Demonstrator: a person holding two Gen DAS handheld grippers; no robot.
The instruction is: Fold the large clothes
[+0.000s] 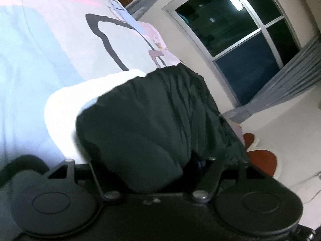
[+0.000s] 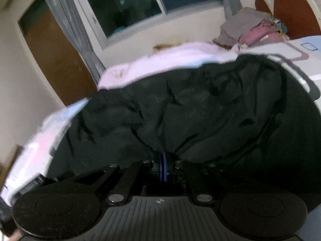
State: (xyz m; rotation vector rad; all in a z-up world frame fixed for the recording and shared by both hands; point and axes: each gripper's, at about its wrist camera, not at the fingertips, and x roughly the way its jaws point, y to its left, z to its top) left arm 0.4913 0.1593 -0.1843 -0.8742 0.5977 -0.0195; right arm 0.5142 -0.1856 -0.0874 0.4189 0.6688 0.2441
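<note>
The bed [image 1: 40, 64], under a pastel sheet, fills the upper left of the left view. A black garment [image 2: 200, 108] lies bunched at centre in both views. The right gripper [image 2: 162, 160], lower centre, is pinching its fabric. The left gripper [image 1: 144, 172] stands spread, cloth mounded between its jaws.

Black cloth on pastel bedding

You see a black garment [image 1: 144, 124] on a bedspread [image 1: 40, 60] patterned pale blue, pink and white, grey curtains [image 1: 291, 80], a brown door [image 2: 54, 56].

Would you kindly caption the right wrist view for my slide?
Right gripper shut on a bunched black garment spread over the pastel bedsheet.
</note>
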